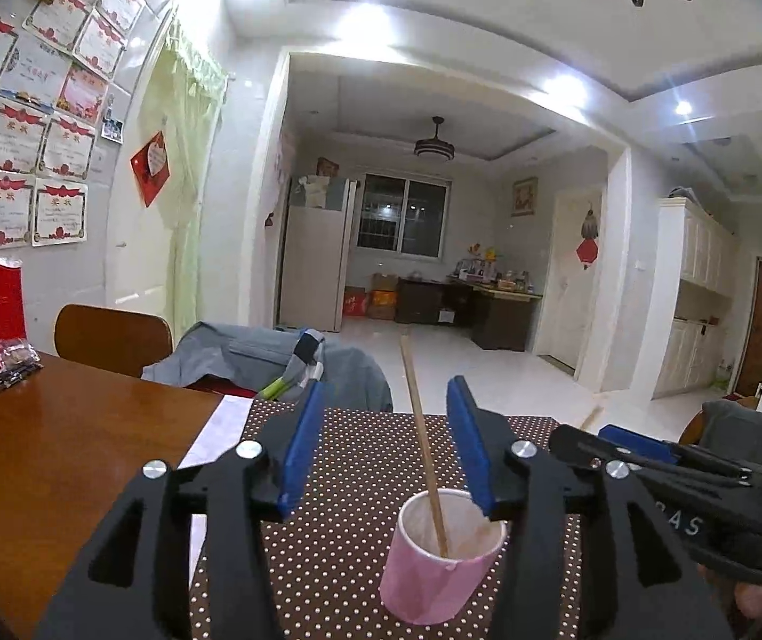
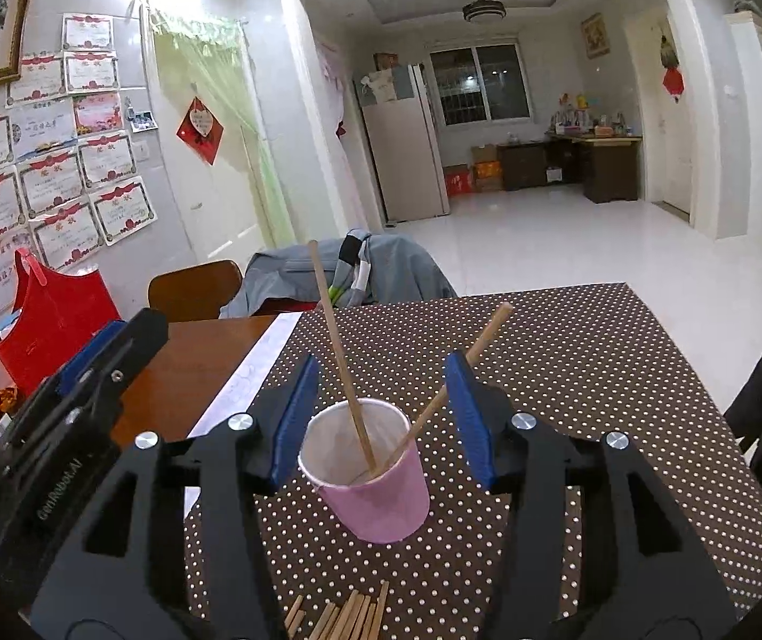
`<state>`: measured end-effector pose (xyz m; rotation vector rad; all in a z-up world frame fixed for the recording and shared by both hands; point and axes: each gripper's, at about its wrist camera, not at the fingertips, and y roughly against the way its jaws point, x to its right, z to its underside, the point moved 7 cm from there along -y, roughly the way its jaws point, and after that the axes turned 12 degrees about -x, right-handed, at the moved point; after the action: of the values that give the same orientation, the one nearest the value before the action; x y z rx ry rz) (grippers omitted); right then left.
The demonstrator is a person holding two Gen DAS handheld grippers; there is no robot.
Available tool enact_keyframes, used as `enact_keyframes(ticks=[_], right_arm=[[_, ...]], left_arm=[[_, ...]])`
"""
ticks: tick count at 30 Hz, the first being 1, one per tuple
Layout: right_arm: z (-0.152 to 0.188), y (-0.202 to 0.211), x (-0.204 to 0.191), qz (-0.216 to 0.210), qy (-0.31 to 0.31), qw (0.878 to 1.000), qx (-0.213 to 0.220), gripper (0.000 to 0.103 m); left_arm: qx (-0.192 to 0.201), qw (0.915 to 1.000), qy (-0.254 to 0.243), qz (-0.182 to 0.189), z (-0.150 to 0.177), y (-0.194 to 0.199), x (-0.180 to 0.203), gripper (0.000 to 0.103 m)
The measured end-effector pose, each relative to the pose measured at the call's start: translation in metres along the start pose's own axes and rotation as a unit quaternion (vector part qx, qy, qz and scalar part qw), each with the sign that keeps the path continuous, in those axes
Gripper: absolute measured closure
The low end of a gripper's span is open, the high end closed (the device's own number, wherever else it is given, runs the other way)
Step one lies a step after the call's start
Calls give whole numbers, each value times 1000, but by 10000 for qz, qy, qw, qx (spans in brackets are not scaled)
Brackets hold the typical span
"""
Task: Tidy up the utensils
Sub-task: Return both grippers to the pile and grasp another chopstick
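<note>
A pink paper cup (image 2: 375, 472) stands on the brown polka-dot cloth (image 2: 583, 373). Two wooden chopsticks lean in it, one upright (image 2: 339, 352) and one slanting right (image 2: 460, 373). My right gripper (image 2: 381, 400) is open, its blue fingers (image 2: 295, 421) on either side of the cup, touching nothing. Several more chopsticks (image 2: 349, 616) lie on the cloth below it. In the left wrist view the cup (image 1: 436, 560) sits low between my open left gripper's (image 1: 386, 442) blue fingers (image 1: 303, 440), with one chopstick (image 1: 423, 437) rising between them. The right gripper's body (image 1: 700, 485) is close on the right.
A bare wooden table (image 1: 50, 458) extends left of the cloth, with a red bag (image 2: 53, 320) and small packets (image 1: 5, 368) by the wall. Chairs draped with grey clothes (image 2: 359, 272) stand at the far edge. The left gripper's body (image 2: 71, 416) is at left.
</note>
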<state>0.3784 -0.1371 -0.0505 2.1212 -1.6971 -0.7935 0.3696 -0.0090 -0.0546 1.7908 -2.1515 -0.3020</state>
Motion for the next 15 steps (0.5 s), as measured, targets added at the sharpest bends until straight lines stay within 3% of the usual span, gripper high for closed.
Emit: enact_keyframes(ticks=[9,15], right_arm=[[17,37,6,184,-104,9998,20,51],[50,46,6,186,-81,9990,-393,51]], left_arm=[[-320,9994,-96,-31,10,38,-4,44],[-1154,9925,-394,76,43,47,-6,44]])
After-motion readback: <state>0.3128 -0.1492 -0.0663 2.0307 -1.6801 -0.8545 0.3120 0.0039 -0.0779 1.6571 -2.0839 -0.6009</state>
